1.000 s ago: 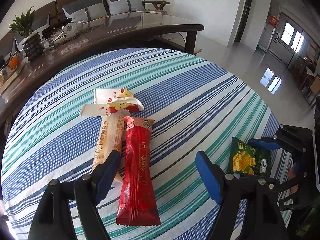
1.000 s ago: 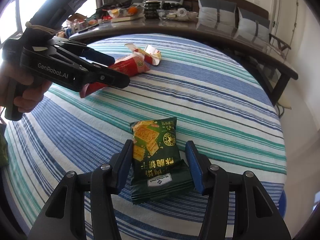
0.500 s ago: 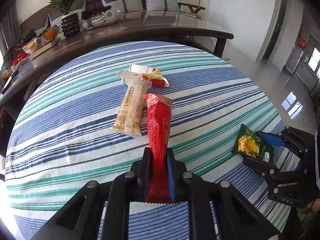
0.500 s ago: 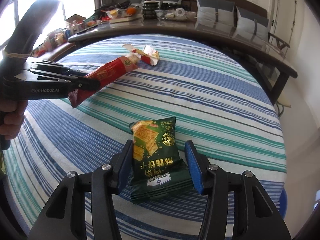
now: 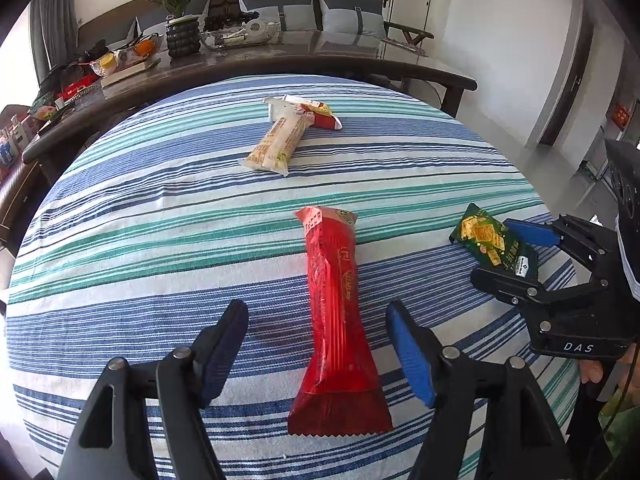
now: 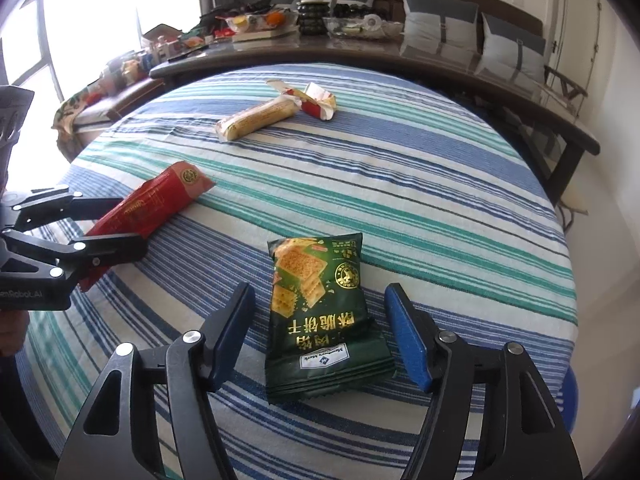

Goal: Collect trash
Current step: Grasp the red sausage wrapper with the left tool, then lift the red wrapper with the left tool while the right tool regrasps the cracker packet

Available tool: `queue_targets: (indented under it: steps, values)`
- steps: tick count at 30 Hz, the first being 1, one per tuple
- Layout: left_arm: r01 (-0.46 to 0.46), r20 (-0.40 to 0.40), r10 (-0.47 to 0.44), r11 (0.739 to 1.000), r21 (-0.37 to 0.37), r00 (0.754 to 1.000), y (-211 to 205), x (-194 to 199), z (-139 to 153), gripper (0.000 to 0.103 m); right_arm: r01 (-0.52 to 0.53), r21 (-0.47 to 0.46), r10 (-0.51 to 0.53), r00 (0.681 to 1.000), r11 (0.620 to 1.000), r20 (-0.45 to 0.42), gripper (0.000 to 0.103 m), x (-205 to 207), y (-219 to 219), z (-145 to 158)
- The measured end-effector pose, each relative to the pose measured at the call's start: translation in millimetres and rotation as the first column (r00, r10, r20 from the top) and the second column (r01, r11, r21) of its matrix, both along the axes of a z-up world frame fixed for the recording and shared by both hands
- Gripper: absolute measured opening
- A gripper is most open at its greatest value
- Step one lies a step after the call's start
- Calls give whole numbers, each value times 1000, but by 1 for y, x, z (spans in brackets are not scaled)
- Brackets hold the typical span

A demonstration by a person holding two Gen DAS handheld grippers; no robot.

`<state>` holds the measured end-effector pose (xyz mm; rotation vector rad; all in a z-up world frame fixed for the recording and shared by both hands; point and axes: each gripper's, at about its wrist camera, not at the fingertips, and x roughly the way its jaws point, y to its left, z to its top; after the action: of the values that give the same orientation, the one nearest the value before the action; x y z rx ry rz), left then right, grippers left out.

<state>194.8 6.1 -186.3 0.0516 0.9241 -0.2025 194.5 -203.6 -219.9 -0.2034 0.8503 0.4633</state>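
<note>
A long red snack wrapper [image 5: 334, 316] lies on the striped round table, between the open fingers of my left gripper [image 5: 316, 354]; it also shows in the right wrist view [image 6: 148, 208]. A green cracker packet [image 6: 318, 308] lies between the open fingers of my right gripper [image 6: 320, 340]; in the left wrist view the green cracker packet [image 5: 494, 244] sits at the right. A yellow biscuit pack [image 5: 276, 146] and a red-and-white wrapper [image 5: 320, 114] lie at the far side.
The striped tablecloth [image 5: 160, 216] covers the round table. Behind it stands a dark long table [image 5: 280, 56] with a plant, fruit and clutter. A sofa with grey cushions [image 6: 440, 24] is at the back. Bare floor lies to the right.
My left gripper, shut on the red wrapper half a second ago, has opened and the wrapper lies nearer the table's front. My right gripper has opened wider around the green packet.
</note>
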Motion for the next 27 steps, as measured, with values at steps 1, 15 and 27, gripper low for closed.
queue_targets:
  steps: [1, 15, 27]
  values:
    - [0, -5, 0, 1000, 28, 1000, -2, 3, -3, 75, 0, -7, 0, 1000, 1000, -3, 78, 1, 1, 0]
    - [-27, -5, 27, 999, 44, 1000, 0, 18, -10, 93, 12, -29, -13, 999, 1000, -45, 99, 8, 3, -4]
    - [-26, -6, 27, 999, 44, 1000, 0, 19, -10, 93, -24, -35, 21, 997, 999, -72, 102, 11, 6, -3]
